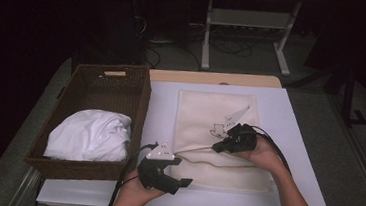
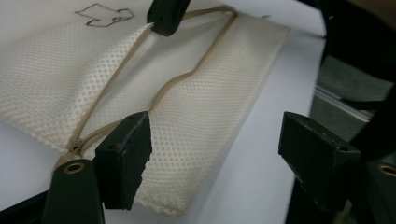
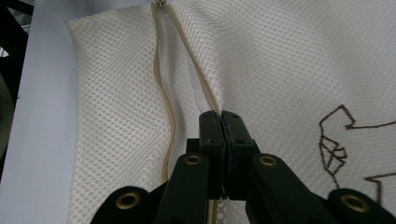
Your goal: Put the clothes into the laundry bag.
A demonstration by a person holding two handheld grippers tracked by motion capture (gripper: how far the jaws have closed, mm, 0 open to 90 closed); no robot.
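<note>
White table [image 1: 296, 158], mesh bag [image 1: 205, 110] lengthwise front-to-back

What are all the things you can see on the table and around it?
Mesh bag: one, cream, flat on the mat, its zip open, a small dark drawing stitched on it.
Mat: one, white, covering the tabletop.
Basket: one, brown wicker, on the mat's left side.
Cloth: one bundle, white, inside the basket.
Table frame: one, white, on the floor beyond the table.
Left gripper: one, black, jaws open beside the bag's near corner.
Right gripper: one, black, shut on the edge of the bag's zip opening.
Hands: two, coming in from the bottom, each holding a gripper.
</note>
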